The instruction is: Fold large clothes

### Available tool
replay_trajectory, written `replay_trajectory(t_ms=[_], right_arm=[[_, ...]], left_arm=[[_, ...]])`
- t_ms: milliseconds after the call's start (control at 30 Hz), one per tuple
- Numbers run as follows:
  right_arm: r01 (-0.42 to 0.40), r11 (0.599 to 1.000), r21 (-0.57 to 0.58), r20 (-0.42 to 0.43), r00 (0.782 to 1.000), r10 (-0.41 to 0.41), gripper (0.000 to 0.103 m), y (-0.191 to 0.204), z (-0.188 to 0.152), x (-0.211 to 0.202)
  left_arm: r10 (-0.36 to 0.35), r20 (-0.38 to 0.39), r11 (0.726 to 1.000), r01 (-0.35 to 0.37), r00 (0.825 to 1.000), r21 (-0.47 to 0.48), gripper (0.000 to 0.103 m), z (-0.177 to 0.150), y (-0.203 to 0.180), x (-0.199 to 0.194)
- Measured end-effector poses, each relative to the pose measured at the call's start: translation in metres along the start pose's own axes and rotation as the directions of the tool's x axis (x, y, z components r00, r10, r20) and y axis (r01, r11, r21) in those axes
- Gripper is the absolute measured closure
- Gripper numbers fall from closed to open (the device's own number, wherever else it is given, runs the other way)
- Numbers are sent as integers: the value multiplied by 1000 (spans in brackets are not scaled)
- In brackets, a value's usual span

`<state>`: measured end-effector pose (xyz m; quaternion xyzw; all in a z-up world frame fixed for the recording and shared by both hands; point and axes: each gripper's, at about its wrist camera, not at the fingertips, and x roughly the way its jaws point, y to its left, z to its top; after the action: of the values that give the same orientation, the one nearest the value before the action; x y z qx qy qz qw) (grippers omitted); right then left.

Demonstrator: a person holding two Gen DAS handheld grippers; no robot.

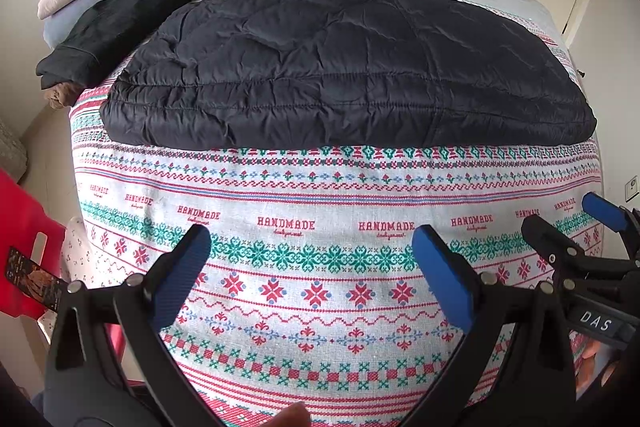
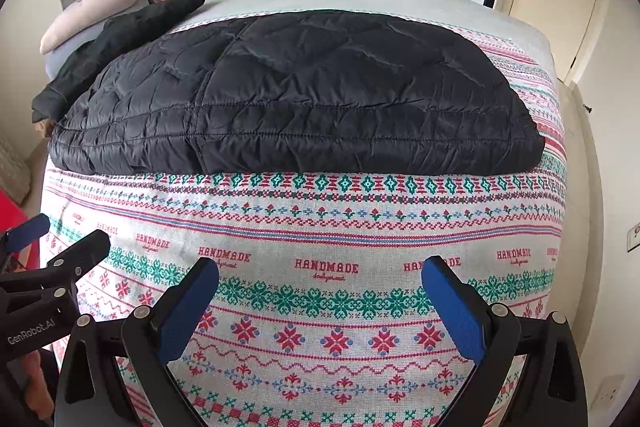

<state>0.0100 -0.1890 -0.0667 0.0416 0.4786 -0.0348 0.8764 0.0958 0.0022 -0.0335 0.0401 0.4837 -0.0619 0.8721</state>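
On the patterned bedspread (image 1: 320, 267), we judge the black quilted jacket (image 1: 344, 67) folded; left gripper (image 1: 312, 267) and right gripper (image 2: 320, 301) hover spread, empty.

Soft, even daylight fills both views, bright on the pale walls with faint shadows. Fisheye lenses bow the bed (image 1: 320, 267) outward; the corners darken to black, edges slightly soft.

Left gripper (image 1: 312, 259) and right gripper (image 2: 320, 291) sit low in their frames, jaws spread wide, both empty, side by side.
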Motion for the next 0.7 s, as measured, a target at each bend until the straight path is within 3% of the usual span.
replay_trajectory(t_ms=[700], right_arm=[[-1,1000,2,-5,1000,1,1,1,-1,1]], left_arm=[[-3,-2,1000,3,1000,4,2,-1,0,1]])
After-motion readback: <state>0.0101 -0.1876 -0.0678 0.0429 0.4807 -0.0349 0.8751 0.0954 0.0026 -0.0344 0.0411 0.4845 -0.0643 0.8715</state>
